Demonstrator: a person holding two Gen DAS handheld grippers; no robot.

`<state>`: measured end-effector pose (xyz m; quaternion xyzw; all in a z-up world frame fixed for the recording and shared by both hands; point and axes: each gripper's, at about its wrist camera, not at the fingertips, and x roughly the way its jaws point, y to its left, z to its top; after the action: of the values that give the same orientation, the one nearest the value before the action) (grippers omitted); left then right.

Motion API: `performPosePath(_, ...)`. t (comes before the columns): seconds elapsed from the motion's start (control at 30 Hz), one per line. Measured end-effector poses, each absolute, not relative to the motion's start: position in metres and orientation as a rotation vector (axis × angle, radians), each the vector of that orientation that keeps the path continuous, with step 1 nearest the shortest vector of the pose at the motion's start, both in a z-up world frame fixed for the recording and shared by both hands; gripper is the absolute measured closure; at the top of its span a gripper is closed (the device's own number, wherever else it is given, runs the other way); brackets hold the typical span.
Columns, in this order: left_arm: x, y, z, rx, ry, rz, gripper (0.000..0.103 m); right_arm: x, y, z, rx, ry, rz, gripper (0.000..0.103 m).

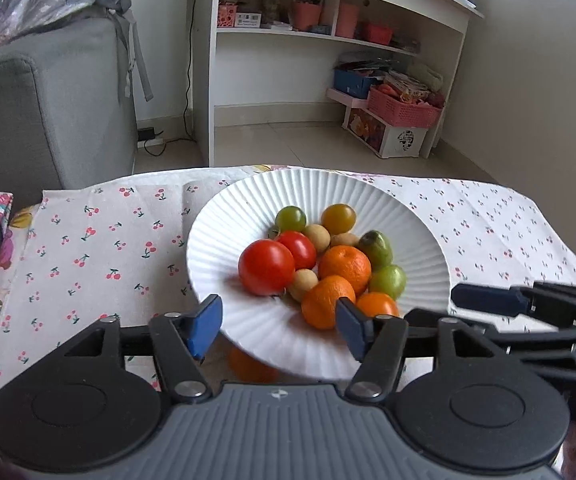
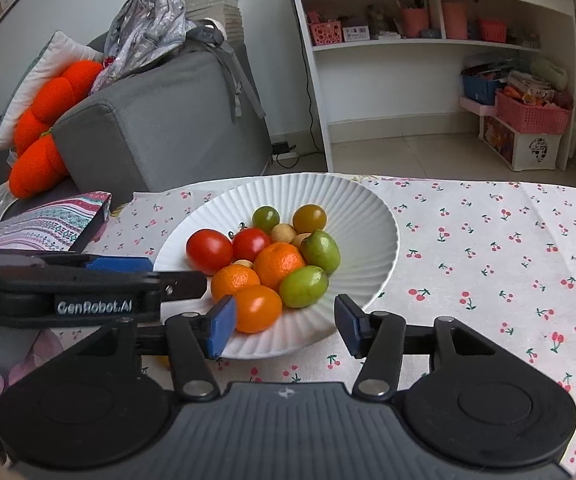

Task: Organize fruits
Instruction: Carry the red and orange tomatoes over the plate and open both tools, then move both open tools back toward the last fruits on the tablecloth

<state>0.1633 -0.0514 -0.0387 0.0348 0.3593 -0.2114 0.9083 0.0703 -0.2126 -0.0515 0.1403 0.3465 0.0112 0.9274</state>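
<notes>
- Nearest to the left wrist camera, the left gripper stood with its fingers apart, over the near rim of the white plate; the blue pads pressed on nothing.
- Under that near rim, an orange fruit lay on the bench, half hidden by the plate.
- On the plate, going from left to right, lay two red tomatoes, some small beige round fruits, three orange mandarins and green fruits at the right edge of the heap.
- At the far side of the heap lay a dark green tomato and an olive-yellow tomato.
- Fruits in the heap touched each other; none was between any fingers.
- Seen from the right wrist camera, the right gripper also had its fingers apart, at the near right rim of the plate, and held nothing.
- Its left pad was just beside the nearest mandarin; whether it touched I could not tell.
- Left gripper appeared there at the left, pointing to the plate.
- Cloth with a cherry pattern covered the bench.
- Behind the bench stood a grey sofa at the left and a white shelf at the right.
</notes>
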Motion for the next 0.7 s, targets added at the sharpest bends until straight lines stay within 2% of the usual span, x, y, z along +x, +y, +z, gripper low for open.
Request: performPosePath(0.7,0.101,-0.018,-0.033,0.048,0.744,-0.373,0.01,0.041,-0.203,-0.043,0.278,0.756,-0.007,0.014)
